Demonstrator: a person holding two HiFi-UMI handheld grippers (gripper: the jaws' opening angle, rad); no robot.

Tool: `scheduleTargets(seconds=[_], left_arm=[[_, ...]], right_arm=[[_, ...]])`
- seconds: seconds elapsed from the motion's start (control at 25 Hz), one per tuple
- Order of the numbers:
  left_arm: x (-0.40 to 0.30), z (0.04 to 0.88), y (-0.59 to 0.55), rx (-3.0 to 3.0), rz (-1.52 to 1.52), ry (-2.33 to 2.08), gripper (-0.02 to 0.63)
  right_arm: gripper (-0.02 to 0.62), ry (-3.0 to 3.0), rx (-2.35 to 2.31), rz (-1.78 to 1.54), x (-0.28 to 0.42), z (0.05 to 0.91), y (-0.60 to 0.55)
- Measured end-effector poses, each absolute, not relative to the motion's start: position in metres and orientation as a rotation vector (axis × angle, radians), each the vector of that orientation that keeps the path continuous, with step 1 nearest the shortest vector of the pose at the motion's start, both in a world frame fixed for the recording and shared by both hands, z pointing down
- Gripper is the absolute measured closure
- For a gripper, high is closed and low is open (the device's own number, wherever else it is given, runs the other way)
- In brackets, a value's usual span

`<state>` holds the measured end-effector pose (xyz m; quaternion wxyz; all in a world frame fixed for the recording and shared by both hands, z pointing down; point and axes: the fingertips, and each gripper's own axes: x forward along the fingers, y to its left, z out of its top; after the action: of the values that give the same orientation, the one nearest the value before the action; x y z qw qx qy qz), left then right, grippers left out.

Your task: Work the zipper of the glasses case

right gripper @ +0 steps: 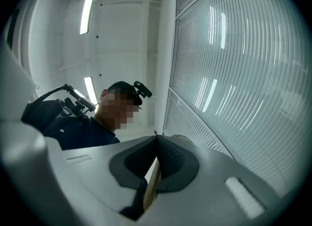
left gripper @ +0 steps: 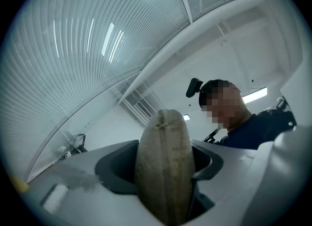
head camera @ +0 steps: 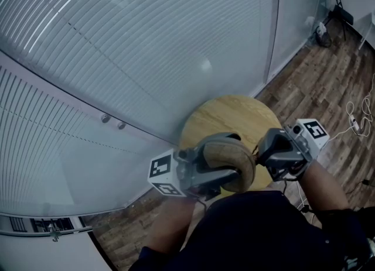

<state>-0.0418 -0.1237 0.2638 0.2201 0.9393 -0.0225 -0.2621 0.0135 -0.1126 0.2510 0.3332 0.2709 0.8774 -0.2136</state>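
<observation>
The glasses case [left gripper: 163,166] is clamped edge-on between the wide-set jaws of the left gripper [head camera: 229,158] and held in the air over the near edge of the round wooden table [head camera: 228,115]. The right gripper [head camera: 262,151] is pressed fully closed at the case's right end, though whether the zipper pull is pinched cannot be told. The edge shown looks closed, so most of the zipper's run is judged to be left; nothing is seen in the way, the blind-covered glass wall [head camera: 146,41] and the floor cables [head camera: 357,117] being well apart.

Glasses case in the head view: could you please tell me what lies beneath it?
A round wooden table lies below the glasses case, which hides its near part.
</observation>
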Motion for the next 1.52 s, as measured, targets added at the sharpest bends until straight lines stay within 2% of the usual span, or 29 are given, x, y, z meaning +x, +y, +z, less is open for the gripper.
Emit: scheduleTargets(seconds=[0.72,1.16,1.52], left_arm=[[-0.090,0.225,-0.155,2.570,-0.881,-0.237,0.310],[-0.092,0.221,-0.177,2.500,-0.930,-0.397,0.310],[-0.094,0.218,-0.191,2.363,-1.020,-0.475,0.310]], right_arm=[[0.588,2.514,0.662,-0.548,-0.018,0.286,-0.104],[0.588,2.544,0.584,-0.546,-0.025,0.309,-0.097],[0.588,2.678,0.527,-0.325,-0.036,0.305,-0.089]])
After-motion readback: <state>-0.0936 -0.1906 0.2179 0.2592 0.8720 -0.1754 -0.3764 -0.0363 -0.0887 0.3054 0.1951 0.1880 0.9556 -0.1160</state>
